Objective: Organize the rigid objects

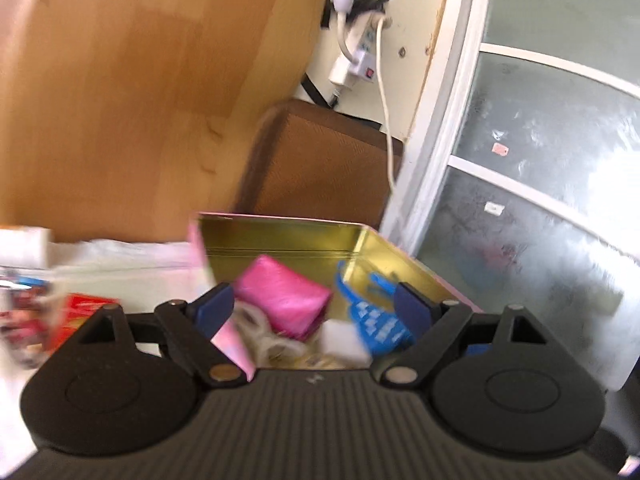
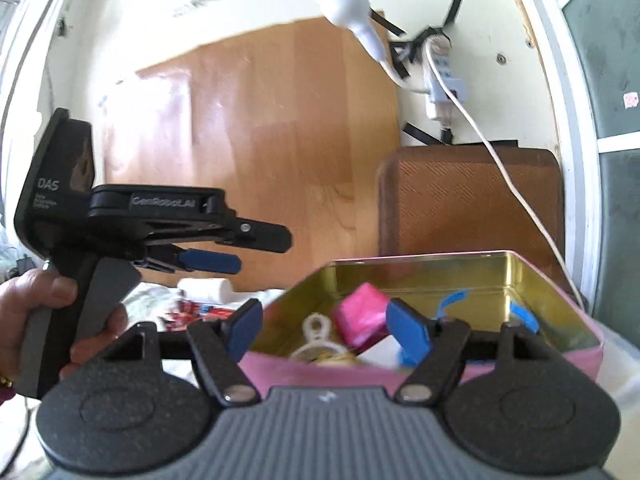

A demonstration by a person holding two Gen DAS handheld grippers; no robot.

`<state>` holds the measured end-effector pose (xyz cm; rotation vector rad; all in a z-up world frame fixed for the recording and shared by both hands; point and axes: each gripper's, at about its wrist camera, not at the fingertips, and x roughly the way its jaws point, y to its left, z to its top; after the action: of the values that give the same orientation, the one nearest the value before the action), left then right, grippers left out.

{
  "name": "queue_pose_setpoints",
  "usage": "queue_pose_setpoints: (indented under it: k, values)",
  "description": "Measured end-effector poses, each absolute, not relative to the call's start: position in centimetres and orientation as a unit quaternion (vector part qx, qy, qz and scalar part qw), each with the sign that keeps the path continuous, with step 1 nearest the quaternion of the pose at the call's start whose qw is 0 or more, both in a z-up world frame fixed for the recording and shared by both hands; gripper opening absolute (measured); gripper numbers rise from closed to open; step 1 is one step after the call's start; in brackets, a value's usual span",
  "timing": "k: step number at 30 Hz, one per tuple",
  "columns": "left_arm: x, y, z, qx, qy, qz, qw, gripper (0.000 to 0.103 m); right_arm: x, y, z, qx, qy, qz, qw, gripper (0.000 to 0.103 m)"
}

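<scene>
Both tongs stand wide apart and grip nothing: the left gripper (image 1: pixel 314 304) and the right gripper (image 2: pixel 328 326) hover at the near rim of an open pink tin (image 2: pixel 420 276) with gold walls. Inside lie a pink pouch (image 1: pixel 284 300), a blue plastic piece (image 1: pixel 376 320), a white block (image 1: pixel 344 338) and clear rings (image 2: pixel 316 328). The tin sits on a white-covered table (image 1: pixel 120 256), in front of a wooden board (image 2: pixel 260 140).
</scene>
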<state>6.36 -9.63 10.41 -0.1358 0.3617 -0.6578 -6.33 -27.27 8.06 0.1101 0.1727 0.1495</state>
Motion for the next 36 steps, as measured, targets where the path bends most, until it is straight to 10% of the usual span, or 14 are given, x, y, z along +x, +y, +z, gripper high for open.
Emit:
queue_pose_setpoints:
  k: [17,24,32,36]
  values:
    - [4.0,6.5,4.5,-0.071,0.205,-0.085,0.973,0.089,-2.8,-13.5,7.2,-0.003,0.179,0.172,0.969,0.070]
    - [3.4,8.7,4.7,-0.099,0.151,-0.028,0.983,0.093,4.4,-9.7,6.8,-0.024,0.228,0.174,0.958,0.041]
    - [3.8,10.1,4.7,-0.146,0.146,-0.013,0.978,0.093,14.5,-2.9,4.9,-0.109,0.264,0.170,0.943,0.037]
    - [4.2,9.7,4.6,-0.136,0.153,-0.010,0.979,0.091,16.5,-1.6,3.3,-0.131,0.292,0.168,0.933,0.010]
